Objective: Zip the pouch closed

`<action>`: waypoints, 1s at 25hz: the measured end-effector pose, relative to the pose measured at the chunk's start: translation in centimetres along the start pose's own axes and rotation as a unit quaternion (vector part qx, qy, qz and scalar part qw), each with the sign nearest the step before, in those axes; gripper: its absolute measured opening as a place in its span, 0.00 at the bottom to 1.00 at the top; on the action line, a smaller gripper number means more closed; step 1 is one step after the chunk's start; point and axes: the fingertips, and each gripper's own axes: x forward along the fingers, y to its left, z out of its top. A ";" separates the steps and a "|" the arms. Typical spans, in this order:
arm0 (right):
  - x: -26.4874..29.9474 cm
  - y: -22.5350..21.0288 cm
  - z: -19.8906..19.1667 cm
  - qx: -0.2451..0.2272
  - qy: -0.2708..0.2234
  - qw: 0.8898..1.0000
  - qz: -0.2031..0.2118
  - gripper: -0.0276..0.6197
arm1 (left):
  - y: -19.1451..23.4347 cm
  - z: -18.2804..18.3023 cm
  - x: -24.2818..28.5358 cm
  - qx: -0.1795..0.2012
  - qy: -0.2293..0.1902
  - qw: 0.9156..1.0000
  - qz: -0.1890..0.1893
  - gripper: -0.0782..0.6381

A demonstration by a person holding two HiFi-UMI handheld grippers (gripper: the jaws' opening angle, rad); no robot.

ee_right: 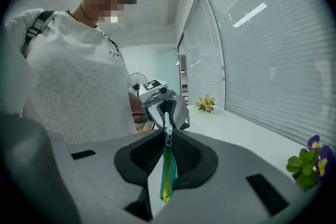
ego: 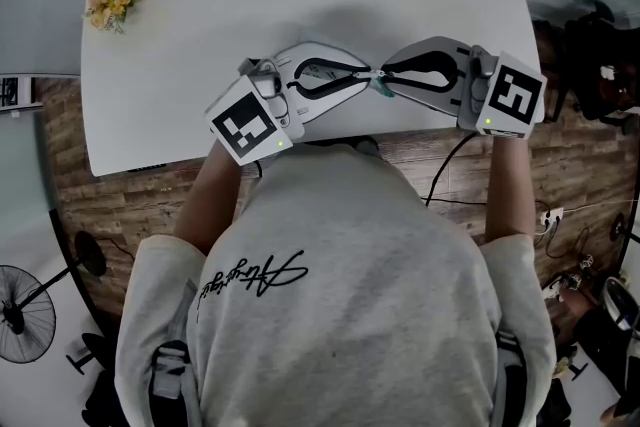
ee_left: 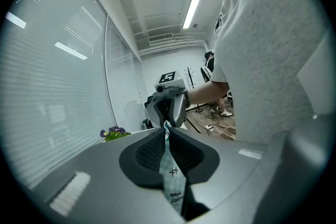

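White table [ego: 200, 35] lies below my tongs. My left gripper [ee_left: 167, 131] is clenched on the pouch [ee_left: 171, 178] end; my right gripper [ee_right: 168, 131], directly opposite, clamps the zipper pull [ee_right: 168, 137]. Closing stroke appears pending: it calls for a steady draw, with the left holding firm.

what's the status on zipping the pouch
Left gripper jaws shut on pouch fabric. Right gripper jaws shut on zipper. Pouch stretched between them at table edge. Nothing in the way.

Head view steep overhead; gripper views close, facing each other, seemingly sharing pouch [ee_left: 172, 176].
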 end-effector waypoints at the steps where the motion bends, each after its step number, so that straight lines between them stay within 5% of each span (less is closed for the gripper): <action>1: 0.0 0.2 -0.1 0.007 0.001 1.000 0.006 0.12 | -0.1 0.0 0.0 0.000 0.001 1.000 -0.003 0.14; 6: 0.0 1.1 -0.4 0.038 0.003 0.997 0.068 0.19 | -0.7 -0.1 0.0 0.005 0.002 1.000 -0.017 0.14; 25: -0.5 0.6 -0.2 0.035 -0.032 0.996 0.082 0.10 | -0.8 0.1 -0.1 0.008 0.000 1.000 -0.022 0.13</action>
